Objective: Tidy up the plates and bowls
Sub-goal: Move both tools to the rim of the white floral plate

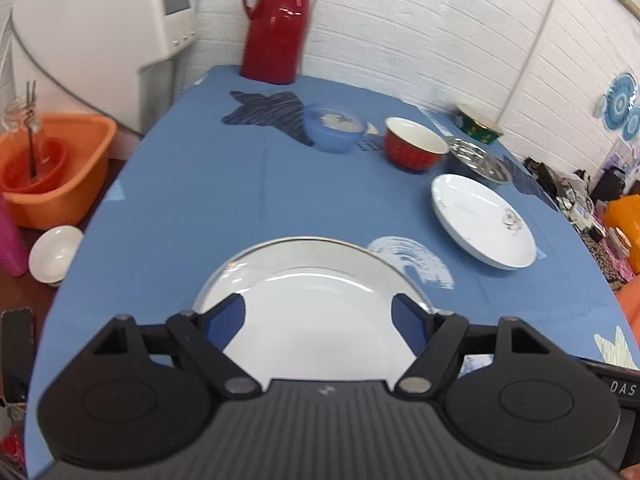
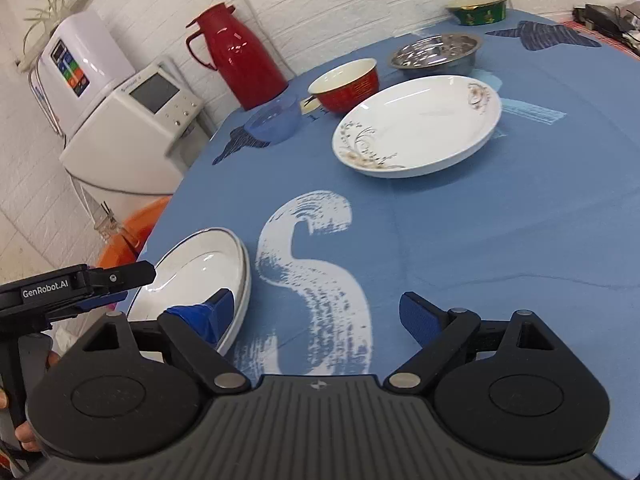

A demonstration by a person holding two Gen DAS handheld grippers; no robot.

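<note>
nearest, the left gripper hangs wide open and empty over the gold-rimmed plate on the blue tabletop, the right gripper equally open, so stacking seems underway, next fetching the floral plate far right.

The matt blue cloth table cover bears brushed white and dark prints, and on it the white glossy ceramic plate with floral trim and the gold-rimmed white glazed plate catch bright glints of light. The round steel bowl has a mirror-like metal finish, the red bowl with white inside looks glazed, and the pale blue translucent plastic bowl is smooth. The tall red jug is shiny, and the ribbed black gripper bodies look like matt plastic.
</note>
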